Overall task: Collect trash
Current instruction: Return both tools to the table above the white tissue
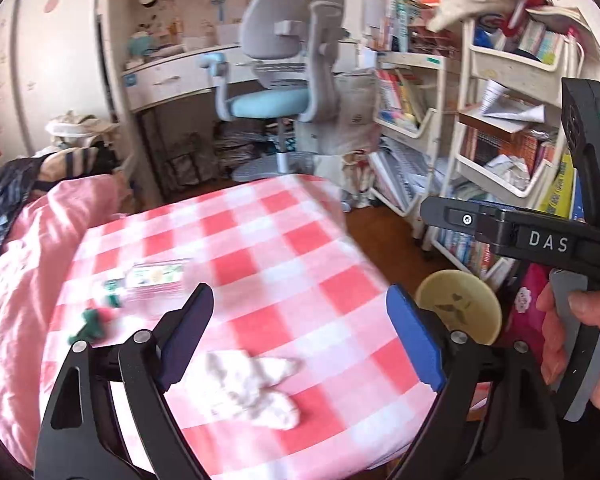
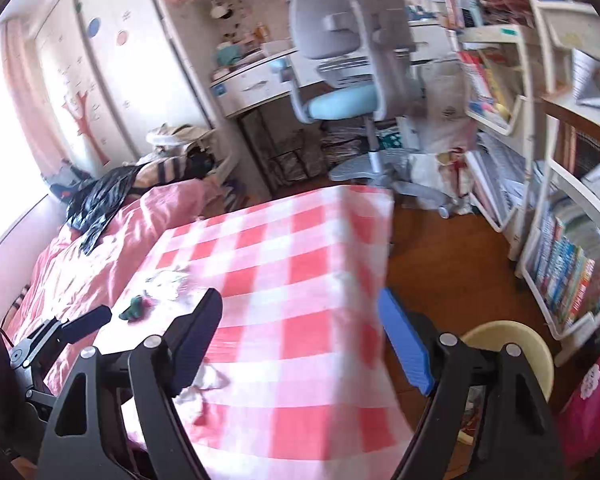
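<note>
The red-and-white checked bedspread (image 1: 284,248) is carrying the trash: a crumpled white tissue (image 1: 252,388) nearest, a plastic bottle (image 1: 148,280) farther left. The left gripper (image 1: 300,340) is hovering over the tissue, jaws spread wide and empty; lowering straight down to straddle the wad before closing should be working best. The right gripper (image 2: 300,340) is also gaping, holding nothing. The right view is showing wooden floor (image 2: 452,272); the left view alone is showing the person's right hand (image 1: 580,340).
</note>
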Motion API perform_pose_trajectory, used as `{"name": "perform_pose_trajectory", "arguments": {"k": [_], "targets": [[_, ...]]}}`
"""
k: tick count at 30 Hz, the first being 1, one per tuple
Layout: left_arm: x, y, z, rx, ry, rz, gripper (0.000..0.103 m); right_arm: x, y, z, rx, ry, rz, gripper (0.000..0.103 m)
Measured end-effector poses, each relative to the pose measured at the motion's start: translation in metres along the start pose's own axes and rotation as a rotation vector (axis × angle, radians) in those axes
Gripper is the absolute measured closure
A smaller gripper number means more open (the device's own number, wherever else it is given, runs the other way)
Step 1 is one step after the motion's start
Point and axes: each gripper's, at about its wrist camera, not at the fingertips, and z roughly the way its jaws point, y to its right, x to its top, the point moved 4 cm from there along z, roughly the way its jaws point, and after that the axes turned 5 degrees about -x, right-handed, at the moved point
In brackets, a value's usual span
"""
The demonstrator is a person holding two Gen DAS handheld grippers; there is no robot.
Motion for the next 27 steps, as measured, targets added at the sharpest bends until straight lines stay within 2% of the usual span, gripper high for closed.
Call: {"name": "perform_pose_trajectory", "arguments": {"k": [7,10,15,17,21,27], "targets": [[-0.017,-0.085,-0.033,0.087,0.01,-0.082,0.011,-0.019,-0.069,0.03,0.024,-0.073,-0.123,0.021],[-0.026,-0.115,-0.037,0.118,0.011,-0.128,0.008,-0.025,-0.084,0.043,0.025,-0.105,-0.143,0.016],[-0.044,-0.161,-0.033,0.16,-0.056,-0.237,0.008,-0.032,-0.094,0.059,0.005,-0.154,-0.167,0.012],[-0.046,-0.176,-0.037,0.176,-0.061,-0.279,0.008,-0.034,-0.094,0.065,-0.007,-0.173,-0.153,0.012],[-0.047,-0.197,-0.051,0.157,-0.032,-0.365,0.008,-0.038,-0.094,0.073,-0.041,-0.2,-0.147,0.012],[-0.048,-0.206,-0.053,0.147,-0.054,-0.37,0.008,-0.044,-0.106,0.081,-0.074,-0.22,-0.182,0.01]]}}
